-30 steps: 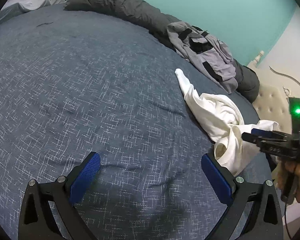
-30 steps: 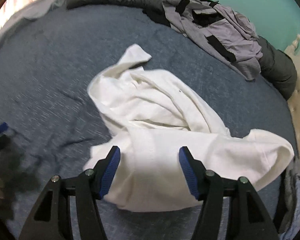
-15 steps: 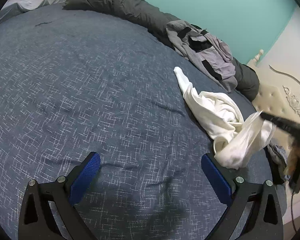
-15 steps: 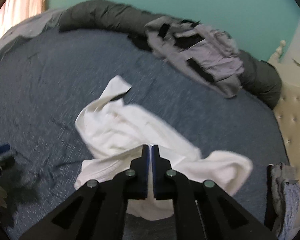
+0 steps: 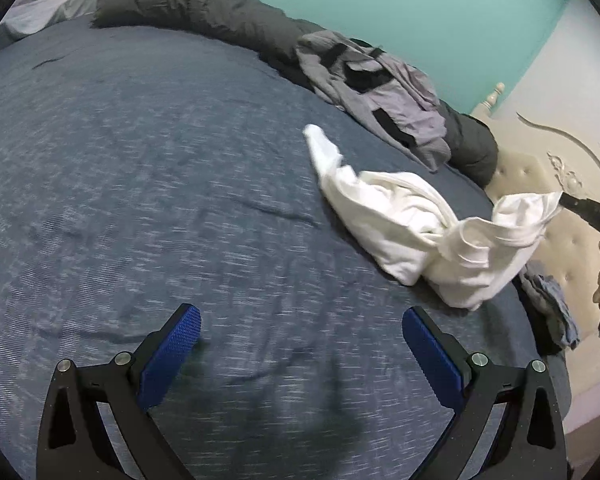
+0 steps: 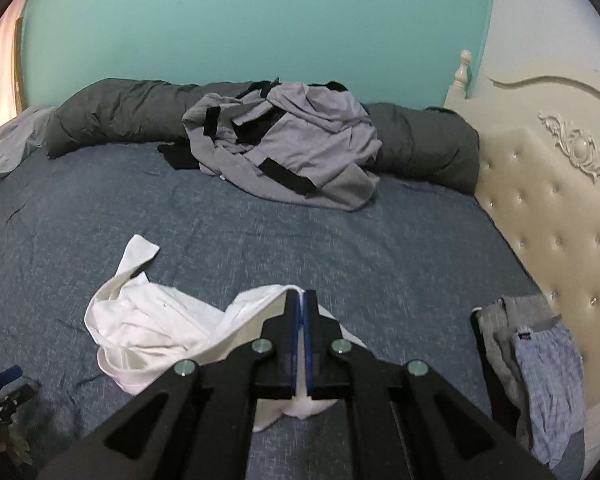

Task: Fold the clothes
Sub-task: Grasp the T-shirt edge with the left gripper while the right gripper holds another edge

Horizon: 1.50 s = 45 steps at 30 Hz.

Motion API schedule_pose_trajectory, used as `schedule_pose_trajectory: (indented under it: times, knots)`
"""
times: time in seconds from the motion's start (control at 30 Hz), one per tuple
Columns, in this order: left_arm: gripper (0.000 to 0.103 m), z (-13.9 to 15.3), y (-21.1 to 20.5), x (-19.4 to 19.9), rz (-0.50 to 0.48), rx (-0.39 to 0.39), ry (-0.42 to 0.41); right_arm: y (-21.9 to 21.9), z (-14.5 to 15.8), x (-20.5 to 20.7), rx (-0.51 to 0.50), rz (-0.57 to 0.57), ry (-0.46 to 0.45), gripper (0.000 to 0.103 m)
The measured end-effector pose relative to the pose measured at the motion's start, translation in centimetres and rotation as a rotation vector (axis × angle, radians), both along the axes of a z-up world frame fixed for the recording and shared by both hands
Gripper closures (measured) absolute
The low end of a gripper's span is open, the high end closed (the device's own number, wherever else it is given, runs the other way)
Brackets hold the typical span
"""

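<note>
The white garment [image 6: 148, 332] lies crumpled on the blue bedspread [image 6: 340, 240], near me and a little left of the middle in my right wrist view, with one narrow end, perhaps a sleeve, stretched out toward the far left. My right gripper [image 6: 301, 298] has its blue pads pressed together on a fold of that white cloth, and the pinched edge rises off the bed while the rest sags below it. From my left wrist view the same garment [image 5: 400, 216] sits at the right of the bed, its lifted corner drawn up to the black tip of my right gripper [image 5: 566, 200] at the right edge of the frame. My left gripper [image 5: 302, 330] hangs above bare bedspread with its jaws spread wide and nothing between them, well apart from the cloth. Beyond the garment, at the far side, a grey jacket with black strips [image 6: 284, 148] is heaped against a long dark grey rolled duvet [image 6: 112, 112] that runs along the teal wall [image 6: 260, 20]. To the right stands a cream tufted headboard [image 6: 548, 216], and just beside it, near me, a small pile of grey and blue checked clothes [image 6: 540, 360] lies on the bed's edge. The left and middle of the bed are open, flat cloth with only faint creases.
</note>
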<state>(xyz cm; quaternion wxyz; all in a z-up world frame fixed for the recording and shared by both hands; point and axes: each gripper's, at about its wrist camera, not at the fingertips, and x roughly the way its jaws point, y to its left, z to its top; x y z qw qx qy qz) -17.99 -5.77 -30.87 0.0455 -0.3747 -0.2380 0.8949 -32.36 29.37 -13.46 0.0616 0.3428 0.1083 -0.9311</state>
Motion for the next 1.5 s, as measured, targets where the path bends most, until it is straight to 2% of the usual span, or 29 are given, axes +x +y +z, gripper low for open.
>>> schedule_pose_trajectory:
  times: [0.2,0.37,0.43,0.6,0.87,1.03,1.1,1.37,1.43,1.47,1.5]
  knots:
    - [0.000,1.3,2.8,-1.0,-0.054,-0.013,0.027,1.0,-1.9,0.6,-0.026,0.027,-0.038,0.102]
    - [0.000,2.3,6.0,-2.3,-0.106,-0.077,0.043,1.9,-2.8,0.7,-0.056,0.038,-0.054,0.101]
    - [0.000,2.2,7.5,-3.2,-0.142,-0.104,0.037,2.2,-3.0,0.7,-0.065,0.042,-0.058,0.101]
    - [0.000,1.7,10.6,-5.1,-0.207,-0.104,0.012,2.6,-2.9,0.5,-0.083,0.054,-0.061,0.102]
    - [0.002,1.5,13.2,-6.5,-0.242,-0.161,0.011,3.2,-3.2,0.2,-0.112,0.056,-0.071,0.102]
    - [0.020,0.9,13.4,-7.3,-0.261,-0.165,-0.022,3.2,-3.4,0.2,-0.121,0.060,-0.075,0.101]
    - [0.033,0.3,13.5,-7.7,-0.275,-0.161,-0.042,3.1,-3.4,0.2,-0.127,0.061,-0.074,0.101]
    - [0.045,-0.8,14.1,-8.0,-0.305,-0.138,-0.060,2.8,-3.4,0.2,-0.131,0.074,-0.072,0.101]
    - [0.056,-0.8,14.3,-8.1,-0.316,-0.129,-0.058,2.7,-3.4,0.3,-0.134,0.076,-0.072,0.101]
    - [0.069,-0.9,14.4,-8.1,-0.322,-0.123,-0.058,2.7,-3.4,0.3,-0.135,0.077,-0.072,0.101]
    - [0.078,-0.9,14.5,-8.2,-0.328,-0.118,-0.059,2.7,-3.4,0.3,-0.134,0.078,-0.072,0.101]
